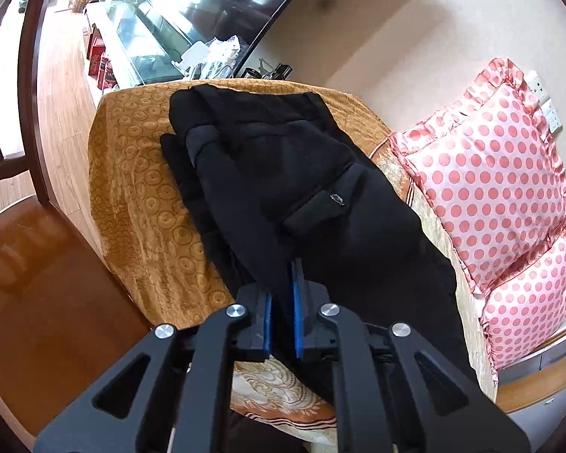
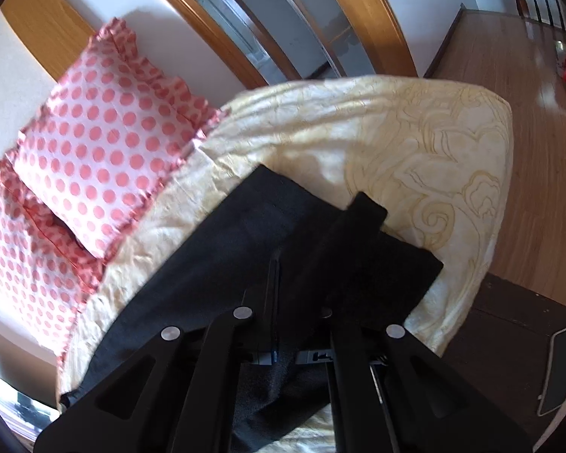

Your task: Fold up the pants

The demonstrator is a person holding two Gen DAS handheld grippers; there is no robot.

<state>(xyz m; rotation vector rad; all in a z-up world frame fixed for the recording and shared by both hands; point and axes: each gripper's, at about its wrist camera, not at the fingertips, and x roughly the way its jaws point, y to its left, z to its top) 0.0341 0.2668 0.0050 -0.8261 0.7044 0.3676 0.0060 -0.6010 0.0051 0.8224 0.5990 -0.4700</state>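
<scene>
A bed (image 1: 139, 173) with a gold patterned cover fills a bedroom with wood flooring, two pink polka-dot pillows (image 1: 486, 173) propped at its head, and the black pants (image 1: 283, 173) lie lengthwise across the cover. The left gripper (image 1: 281, 283) reaches forward low over the near end of the pants, its blue-padded fingers nearly closed and pinching a fold of the black fabric. The right gripper (image 2: 279, 264) is angled down onto the pants (image 2: 245, 234), its narrow-set fingers buried in cloth, so I cannot tell whether it grips.

Matt cloth pants (image 1: 302, 173) (glossy pillow (image 1: 486, 185)).
</scene>
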